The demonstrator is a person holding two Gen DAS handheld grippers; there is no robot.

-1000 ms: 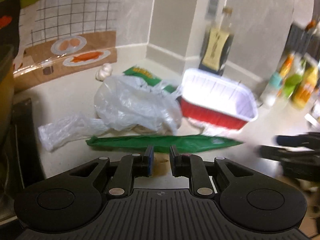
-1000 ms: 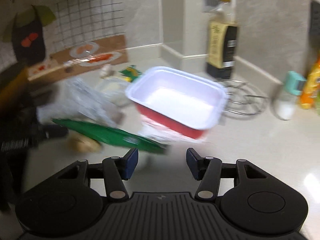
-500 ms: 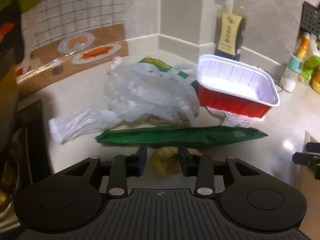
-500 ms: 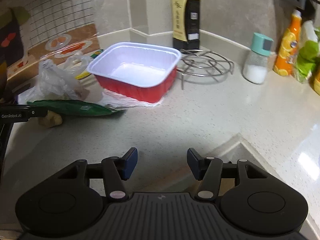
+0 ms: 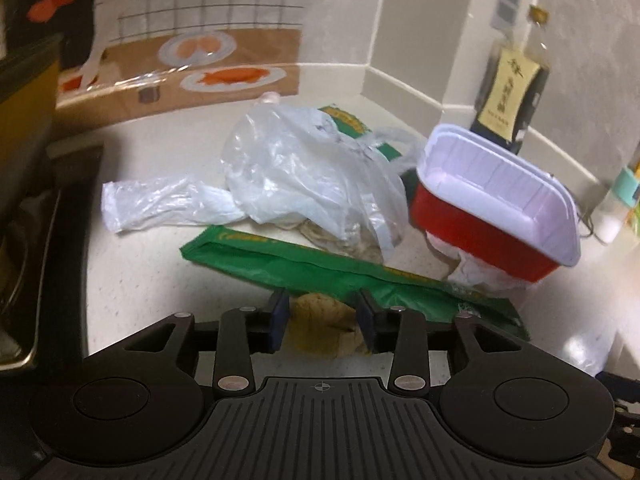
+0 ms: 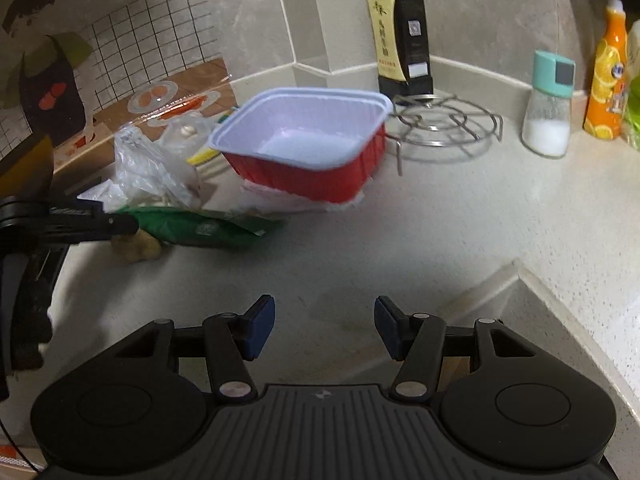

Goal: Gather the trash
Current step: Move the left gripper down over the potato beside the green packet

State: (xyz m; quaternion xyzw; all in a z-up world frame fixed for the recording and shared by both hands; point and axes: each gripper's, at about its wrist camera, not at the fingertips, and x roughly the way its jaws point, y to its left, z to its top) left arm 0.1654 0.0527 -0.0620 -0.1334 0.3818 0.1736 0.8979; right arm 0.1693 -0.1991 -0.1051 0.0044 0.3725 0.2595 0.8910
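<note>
Now | left claw is being opened around the yellowish scrap at lower centre, under the green wrapper edge | right claw is held open, empty, over bare desk | risk: wrapper is pinched too, or the scrap is pushed away.

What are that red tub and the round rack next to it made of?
The red tub looks like thin moulded plastic or foil, glossy white inside, with pleated walls. The round rack seems to be bare steel wire, shiny silver and see-through.
</note>
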